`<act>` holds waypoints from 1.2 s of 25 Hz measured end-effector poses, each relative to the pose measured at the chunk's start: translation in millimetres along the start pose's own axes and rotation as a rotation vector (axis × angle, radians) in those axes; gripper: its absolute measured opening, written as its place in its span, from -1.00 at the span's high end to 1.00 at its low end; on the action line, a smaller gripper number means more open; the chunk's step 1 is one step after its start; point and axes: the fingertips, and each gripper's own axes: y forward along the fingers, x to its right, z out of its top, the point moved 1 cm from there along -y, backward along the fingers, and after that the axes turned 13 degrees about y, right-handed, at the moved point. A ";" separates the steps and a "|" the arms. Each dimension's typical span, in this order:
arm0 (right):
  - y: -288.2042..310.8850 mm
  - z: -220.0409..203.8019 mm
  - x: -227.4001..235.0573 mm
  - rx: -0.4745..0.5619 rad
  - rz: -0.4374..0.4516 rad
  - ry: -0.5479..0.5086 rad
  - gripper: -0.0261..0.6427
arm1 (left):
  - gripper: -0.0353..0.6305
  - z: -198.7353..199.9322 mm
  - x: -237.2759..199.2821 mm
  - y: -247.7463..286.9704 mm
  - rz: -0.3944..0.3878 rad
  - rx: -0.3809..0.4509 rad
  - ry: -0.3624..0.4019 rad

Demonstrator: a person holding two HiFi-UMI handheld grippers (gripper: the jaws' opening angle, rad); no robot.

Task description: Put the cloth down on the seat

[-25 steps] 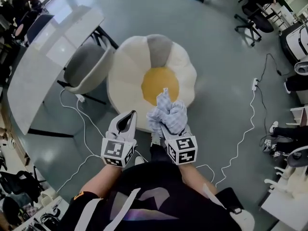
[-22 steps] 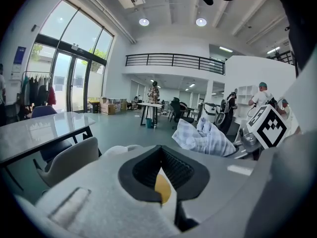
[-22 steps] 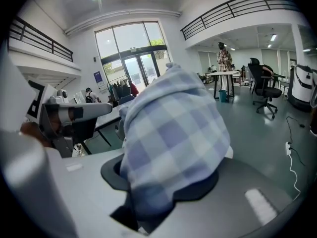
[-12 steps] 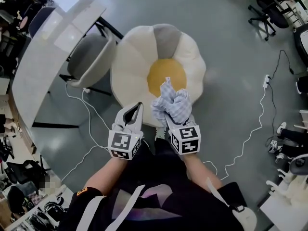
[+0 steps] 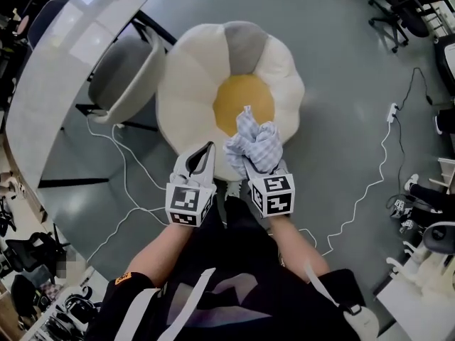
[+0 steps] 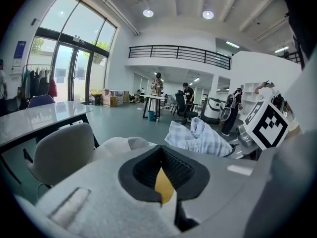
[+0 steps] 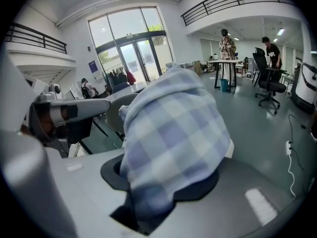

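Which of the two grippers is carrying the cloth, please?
The right gripper: the checked cloth is bunched in its jaws; the left gripper holds nothing.

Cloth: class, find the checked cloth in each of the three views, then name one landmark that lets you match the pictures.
Head view: cloth at centre, bunched in the right hand-held gripper, over the near part of the seat.
Left gripper view: right of centre, beyond the jaws.
Right gripper view: fills the centre, clamped between the jaws.
Shared landmark: the grey chair, left of the cloth in all three.
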 end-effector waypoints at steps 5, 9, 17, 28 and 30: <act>34.6 -10.5 5.9 -0.067 -0.027 -0.014 0.34 | 0.90 -21.2 -16.4 22.5 0.003 -0.021 -0.015; 66.1 -17.6 15.1 -0.116 -0.044 -0.015 0.34 | 0.90 -46.3 -31.0 37.8 0.011 -0.061 -0.028; 117.0 -30.6 35.9 -0.208 -0.084 -0.018 0.33 | 0.90 -94.8 -55.7 73.0 0.003 -0.159 -0.025; 196.1 -65.5 83.5 -0.342 -0.131 0.011 0.30 | 0.90 -161.6 -63.8 137.9 -0.055 -0.243 -0.046; 209.2 -70.2 88.8 -0.351 -0.132 0.018 0.30 | 0.90 -174.0 -64.5 145.7 -0.065 -0.256 -0.045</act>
